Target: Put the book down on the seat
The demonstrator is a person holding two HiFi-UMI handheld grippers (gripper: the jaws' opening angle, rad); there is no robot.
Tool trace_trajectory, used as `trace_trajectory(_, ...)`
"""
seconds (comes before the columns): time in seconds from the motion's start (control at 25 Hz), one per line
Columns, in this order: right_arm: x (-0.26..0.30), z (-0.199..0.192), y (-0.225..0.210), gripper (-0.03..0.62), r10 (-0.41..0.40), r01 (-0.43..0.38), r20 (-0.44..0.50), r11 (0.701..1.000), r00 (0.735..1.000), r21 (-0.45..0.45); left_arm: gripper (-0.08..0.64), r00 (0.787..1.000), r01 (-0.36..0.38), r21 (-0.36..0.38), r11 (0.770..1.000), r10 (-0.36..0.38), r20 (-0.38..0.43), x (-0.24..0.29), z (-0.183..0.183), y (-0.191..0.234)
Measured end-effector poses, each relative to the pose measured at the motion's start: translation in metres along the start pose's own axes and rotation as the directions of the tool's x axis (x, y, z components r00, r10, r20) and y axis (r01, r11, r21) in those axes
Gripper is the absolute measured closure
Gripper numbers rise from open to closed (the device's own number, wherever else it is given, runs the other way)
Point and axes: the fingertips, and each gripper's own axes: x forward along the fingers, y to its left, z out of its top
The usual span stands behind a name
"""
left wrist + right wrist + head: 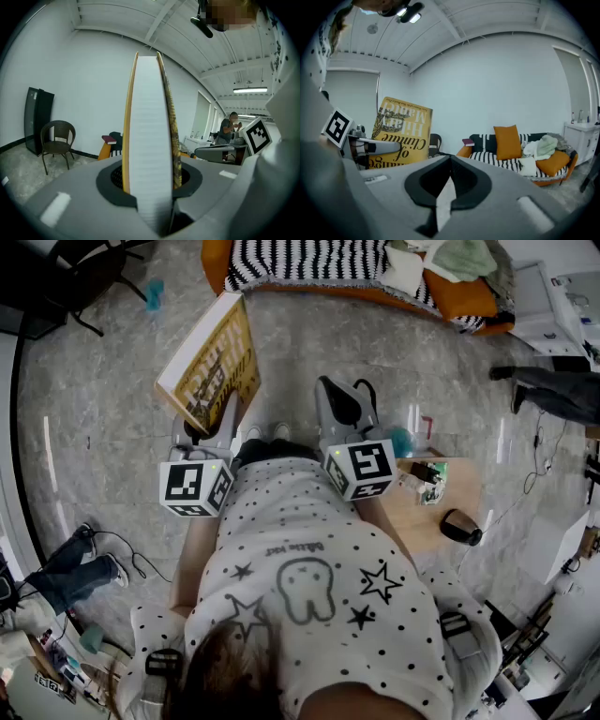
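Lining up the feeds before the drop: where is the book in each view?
Head view: book upper left, over the floor.
Left gripper view: book dead centre, edge-on, clamped in the left hand-held gripper.
Right gripper view: book at left, cover facing the camera.
Shared landmark: striped sofa top; low left; right.

**Bright, even light, strong fisheye**

Cool overhead light fills the room; a ceiling strip lamp [250, 89] glows at far right. Pale streaks glare on the glossy floor [47, 442]. Edges bend and fall to black corners. The book [149, 140], near the lens, looks soft.
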Motion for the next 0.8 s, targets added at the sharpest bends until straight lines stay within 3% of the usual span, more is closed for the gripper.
trace_trajectory(0.36,-0.003,0.007,-0.021,0.597,0.004,-0.004,0.03,1.0,1.0,-0.013,0.416,0.999,0.006,0.028,1.0,-0.007,0.034,0.016,0.01,-0.018)
trace_trajectory(0.8,-0.032,-0.011,-0.064,0.597,-0.022,0.02,0.078,0.999,0.997,0.027,0.414,0.999,0.016,0.016,1.0,-0.017,0.038,0.035,-0.013,-0.056)
